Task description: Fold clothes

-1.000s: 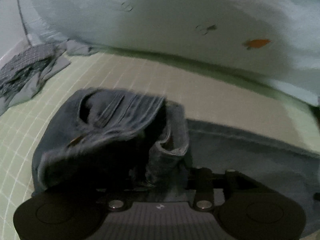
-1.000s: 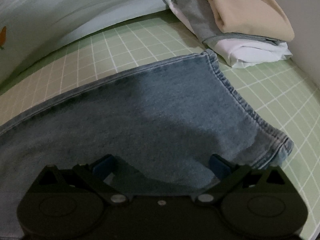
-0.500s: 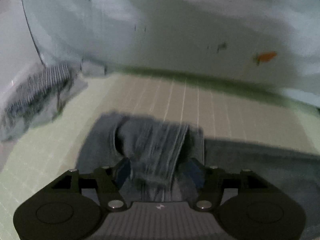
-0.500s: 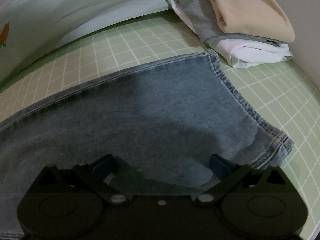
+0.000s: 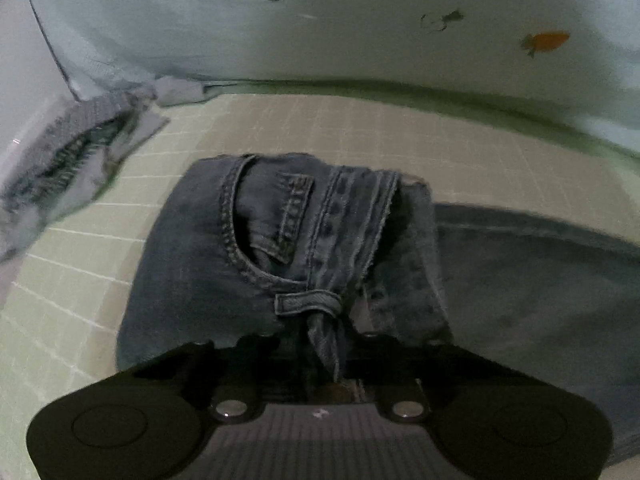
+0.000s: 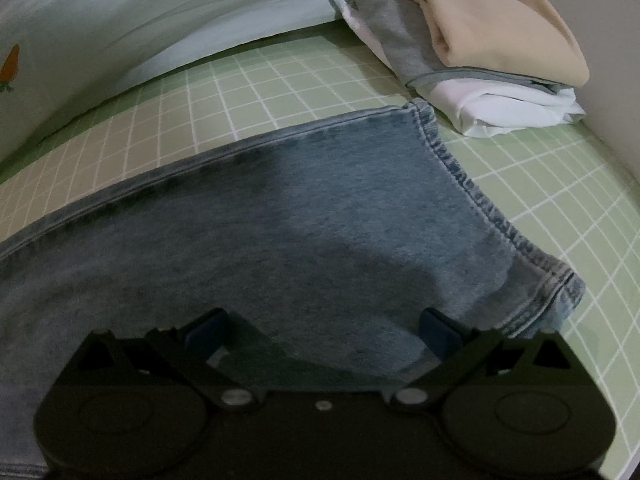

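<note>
The left tool (image 5: pixel 320 344) has just been closing, and its jaws now stand nearly together, pinched on a bunched strip of the jeans (image 5: pixel 280 248) at the waistband, where a belt loop (image 5: pixel 308 303) lies just ahead of the fingertips. Beyond that grip the waist end of the jeans rises in a crumpled heap with a front pocket (image 5: pixel 256 232) opening to the left of the tool's line, and the leg runs off flat to the right. Farther out and to the left lies a striped garment (image 5: pixel 68 164), rather blurred, so its kind is hard to tell. The right tool (image 6: pixel 324 330) stands with its jaws wide apart, blue pads on either side, hanging over the flat denim leg; whether the pads touch the cloth is not clear, but they pinch nothing. Ahead and to the right of this tool the hem of the leg (image 6: pixel 472 192) runs slantwise across a green gridded mat (image 6: pixel 280 84), which carries everything here. Past the hem, farther to the right, sits a stack of folded clothes (image 6: pixel 480 64), beige on grey on white. Farthest off, a pale blue sheet (image 5: pixel 360 20) printed with a small orange carrot (image 5: pixel 546 42) rises behind the mat.
</note>
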